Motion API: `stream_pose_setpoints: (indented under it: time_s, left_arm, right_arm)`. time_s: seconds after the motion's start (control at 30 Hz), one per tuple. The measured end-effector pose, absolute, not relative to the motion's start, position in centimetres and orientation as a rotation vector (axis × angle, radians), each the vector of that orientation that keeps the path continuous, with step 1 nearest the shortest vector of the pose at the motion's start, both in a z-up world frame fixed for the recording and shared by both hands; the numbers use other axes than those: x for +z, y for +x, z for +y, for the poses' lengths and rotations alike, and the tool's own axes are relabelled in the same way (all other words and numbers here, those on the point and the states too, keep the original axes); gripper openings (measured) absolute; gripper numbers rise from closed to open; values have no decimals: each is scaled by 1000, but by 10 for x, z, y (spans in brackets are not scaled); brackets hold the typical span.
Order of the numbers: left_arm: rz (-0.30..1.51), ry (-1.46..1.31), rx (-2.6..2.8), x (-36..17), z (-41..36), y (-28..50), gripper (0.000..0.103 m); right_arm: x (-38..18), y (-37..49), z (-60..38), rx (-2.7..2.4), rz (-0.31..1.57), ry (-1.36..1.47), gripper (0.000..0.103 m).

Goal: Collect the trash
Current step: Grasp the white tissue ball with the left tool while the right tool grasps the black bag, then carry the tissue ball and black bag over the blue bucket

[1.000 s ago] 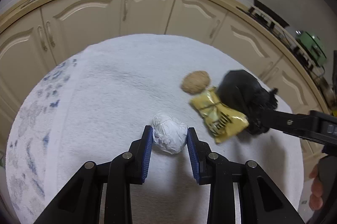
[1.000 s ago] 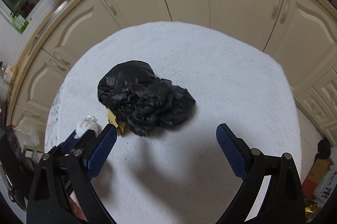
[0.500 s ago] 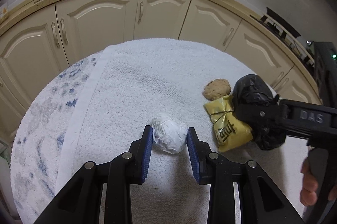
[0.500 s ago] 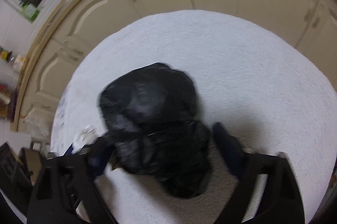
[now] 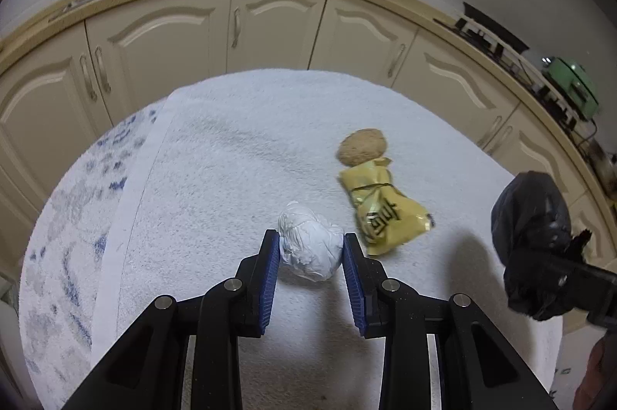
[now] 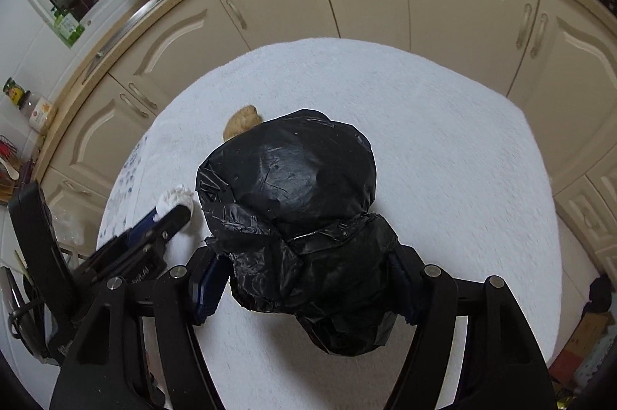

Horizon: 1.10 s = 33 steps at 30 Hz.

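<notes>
A crumpled white paper wad sits pinched between the blue pads of the left gripper, closed snugly on both its sides and resting on the white terry towel that covers the table. Just to its right lie a creased yellow foil wrapper and, touching the wrapper's far end, a round, grainy brown lump, both still uncollected. Further right the right gripper is clamped on the bunched neck of a glossy, wrinkled black trash bag, which appears lifted off the towel. The job looks to be at the bagging stage: wad in hand, bag held ready. The next move likely calls for finding the bag's mouth, which cannot be seen here, and carrying the wad into it. Cream kitchen cabinets ring the scene.
</notes>
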<state>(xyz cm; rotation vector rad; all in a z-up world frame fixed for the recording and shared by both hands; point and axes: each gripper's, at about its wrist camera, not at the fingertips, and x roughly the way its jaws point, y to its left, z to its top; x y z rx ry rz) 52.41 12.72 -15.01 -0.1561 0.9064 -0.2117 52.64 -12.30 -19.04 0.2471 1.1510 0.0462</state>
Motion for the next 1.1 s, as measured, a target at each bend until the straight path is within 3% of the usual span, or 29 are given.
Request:
stream_pose_setpoints:
  time_s: [1.1]
  left_arm:
    - [789, 135, -431, -97, 2, 337, 29]
  right_arm:
    - [-167, 367, -220, -22, 1103, 453, 71]
